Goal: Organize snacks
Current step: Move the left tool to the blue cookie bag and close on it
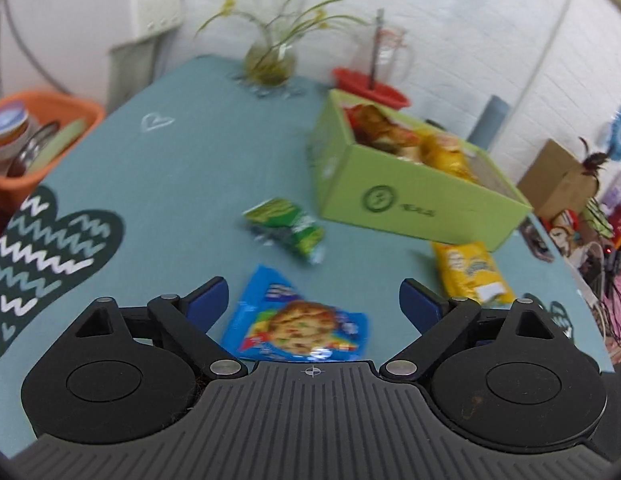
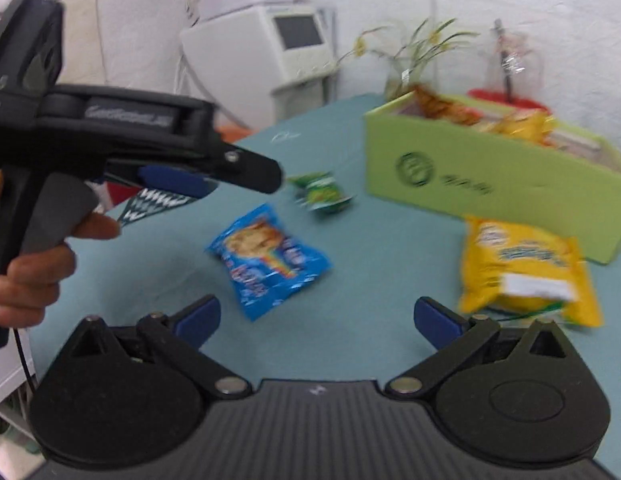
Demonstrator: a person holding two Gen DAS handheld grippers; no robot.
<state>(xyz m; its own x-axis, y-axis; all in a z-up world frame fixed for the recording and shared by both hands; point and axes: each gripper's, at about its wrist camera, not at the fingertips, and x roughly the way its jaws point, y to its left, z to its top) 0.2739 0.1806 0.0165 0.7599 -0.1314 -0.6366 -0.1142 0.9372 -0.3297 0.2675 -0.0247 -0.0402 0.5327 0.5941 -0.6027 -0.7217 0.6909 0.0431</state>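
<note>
Three snack packets lie on the teal tablecloth: a blue cookie packet point(image 1: 298, 322) point(image 2: 266, 258), a green packet point(image 1: 286, 226) point(image 2: 322, 194) and a yellow bag point(image 1: 472, 272) point(image 2: 526, 270). Behind them stands a green box point(image 1: 410, 196) point(image 2: 490, 184) holding several snack bags. My left gripper point(image 1: 314, 300) is open, just above the blue packet, nothing between its blue pads. In the right wrist view the left gripper point(image 2: 214, 176) hovers above the table left of the packets, held by a hand point(image 2: 34, 268). My right gripper point(image 2: 316, 318) is open over bare cloth between the blue packet and the yellow bag.
A glass vase with a plant point(image 1: 270, 60) point(image 2: 406, 68), a red dish point(image 1: 370, 84) and a glass jug point(image 1: 386, 50) stand at the table's far end. An orange basket of dishes point(image 1: 42, 136) sits off the left edge. Clutter lies beyond the right edge point(image 1: 582, 208).
</note>
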